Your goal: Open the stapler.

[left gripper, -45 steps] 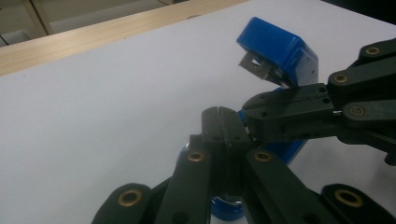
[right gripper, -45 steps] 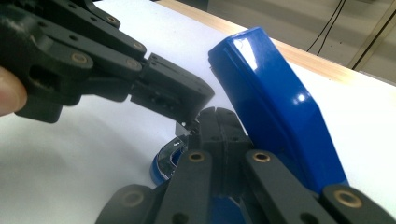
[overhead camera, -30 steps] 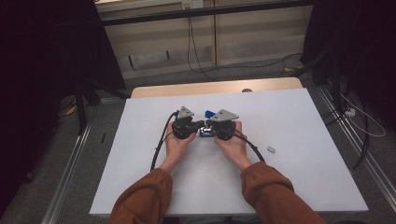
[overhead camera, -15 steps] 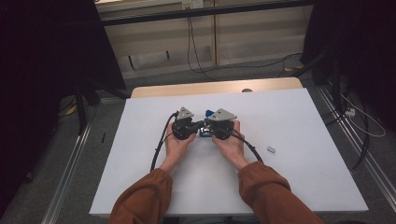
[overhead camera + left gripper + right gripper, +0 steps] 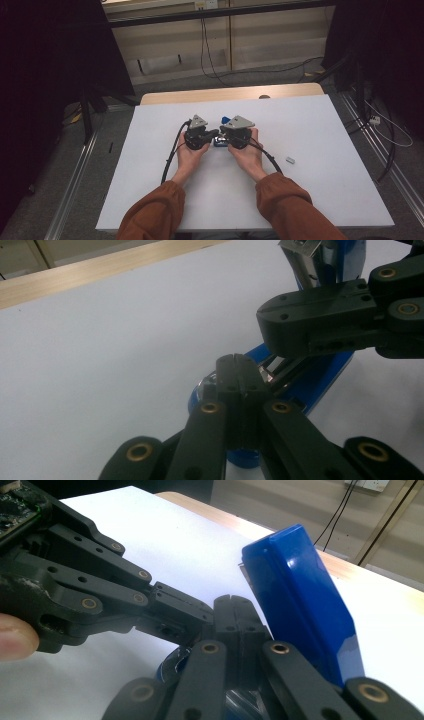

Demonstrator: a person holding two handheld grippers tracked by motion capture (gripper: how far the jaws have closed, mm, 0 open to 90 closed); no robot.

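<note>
Hands bring both grippers, left gripper [image 5: 212, 135] and right gripper [image 5: 223, 134], together at frame centre over an opened blue stapler [image 5: 300, 605], jaws fully closed and seemingly pressing rather than clamping it; next, I judge, comes a careful reload.

Room was dim overall; dark curtains at both sides of the high view fell to near black. The white table [image 5: 320, 150] was the brightest surface, evenly lit from above, with soft, faint shadows under the hands. The high view was sharp at the centre, slightly grainy. In the left gripper view the black jaws were soft and underexposed. In the right gripper view the blue stapler [image 5: 300, 600] carried glossy highlights; the background was blurred.
</note>
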